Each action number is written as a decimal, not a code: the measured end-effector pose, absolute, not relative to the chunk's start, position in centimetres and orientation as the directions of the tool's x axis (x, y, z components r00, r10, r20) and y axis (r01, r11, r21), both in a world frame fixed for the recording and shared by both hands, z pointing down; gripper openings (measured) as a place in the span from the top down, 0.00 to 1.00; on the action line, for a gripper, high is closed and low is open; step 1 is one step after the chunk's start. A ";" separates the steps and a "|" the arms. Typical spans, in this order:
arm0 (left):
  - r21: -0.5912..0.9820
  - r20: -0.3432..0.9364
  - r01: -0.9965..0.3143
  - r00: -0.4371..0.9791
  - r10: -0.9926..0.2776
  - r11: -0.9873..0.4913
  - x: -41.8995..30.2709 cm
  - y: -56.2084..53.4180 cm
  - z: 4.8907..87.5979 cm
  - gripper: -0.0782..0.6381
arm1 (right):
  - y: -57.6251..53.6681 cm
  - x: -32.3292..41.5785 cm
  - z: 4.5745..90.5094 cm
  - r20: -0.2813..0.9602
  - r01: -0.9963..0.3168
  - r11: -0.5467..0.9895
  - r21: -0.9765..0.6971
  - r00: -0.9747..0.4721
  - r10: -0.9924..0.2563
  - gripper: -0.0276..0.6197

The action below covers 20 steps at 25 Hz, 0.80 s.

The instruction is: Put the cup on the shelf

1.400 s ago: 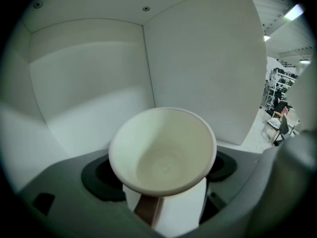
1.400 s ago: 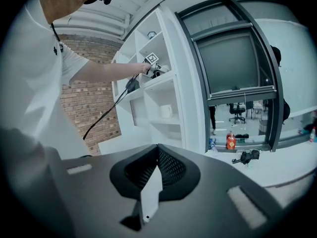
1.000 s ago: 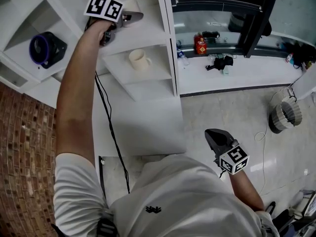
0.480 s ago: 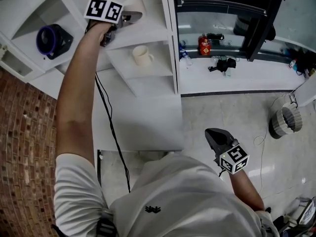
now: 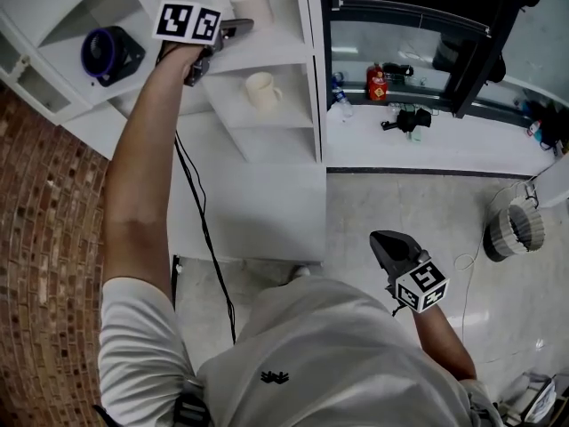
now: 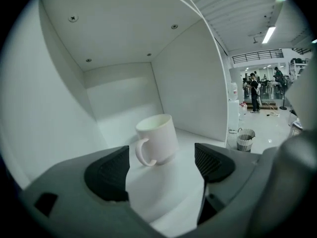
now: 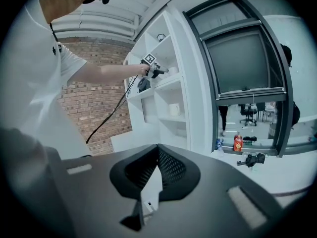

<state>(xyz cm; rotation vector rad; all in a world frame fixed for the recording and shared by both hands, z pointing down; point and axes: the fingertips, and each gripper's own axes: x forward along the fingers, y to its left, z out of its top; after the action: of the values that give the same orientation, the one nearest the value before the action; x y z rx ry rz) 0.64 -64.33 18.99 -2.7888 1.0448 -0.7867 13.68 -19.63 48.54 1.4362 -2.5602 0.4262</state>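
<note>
White shelving (image 5: 308, 69) stood against a brick wall (image 5: 44, 229), with a glossy floor (image 5: 418, 194) to the right and a ribbed bin (image 5: 513, 229) at the far right. A window ledge beyond the shelving carried a red bottle (image 5: 377, 84).

The cup (image 6: 157, 139) stood upright on the floor of an upper shelf compartment, handle turned to the near left. In the head view the cup (image 5: 252, 7) sat just beyond the tips of the left tongs (image 5: 233, 32).

The left tongs (image 6: 159, 167) were at the mouth of that compartment, jaws apart and closing. The cup lay ahead of the pads (image 6: 106, 173) and touched neither; nothing was gripped.

A second cup (image 5: 262, 92) stood one shelf lower. A fan (image 5: 111, 53) sat in a compartment to the left.

The right tongs (image 7: 157, 170) were held low, well apart from the shelving, jaws together and empty. In the head view the right tongs (image 5: 380, 238) hung over the floor.
</note>
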 end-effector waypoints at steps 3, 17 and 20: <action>-0.229 0.416 -0.632 0.624 -0.662 -0.740 -0.4 -63.3 19.0 0.36 | -18.9 14.0 48.6 0.292 -0.844 0.512 -0.156 -0.535 -0.793 0.94; -0.226 0.319 -0.722 0.580 -0.750 -0.654 -4.1 -56.3 21.8 0.74 | -15.2 14.1 49.2 0.299 -0.796 0.586 -0.154 -0.603 -0.740 0.94; -0.208 0.297 -0.739 0.577 -0.761 -0.641 -4.6 -55.1 22.7 0.81 | -14.4 13.9 49.3 0.304 -0.788 0.596 -0.157 -0.612 -0.730 0.94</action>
<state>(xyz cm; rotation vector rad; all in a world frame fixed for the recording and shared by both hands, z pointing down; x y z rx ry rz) -4.63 -55.06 22.67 -2.7351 1.3023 -0.5603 13.88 -14.42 49.32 1.2611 -2.6158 0.4092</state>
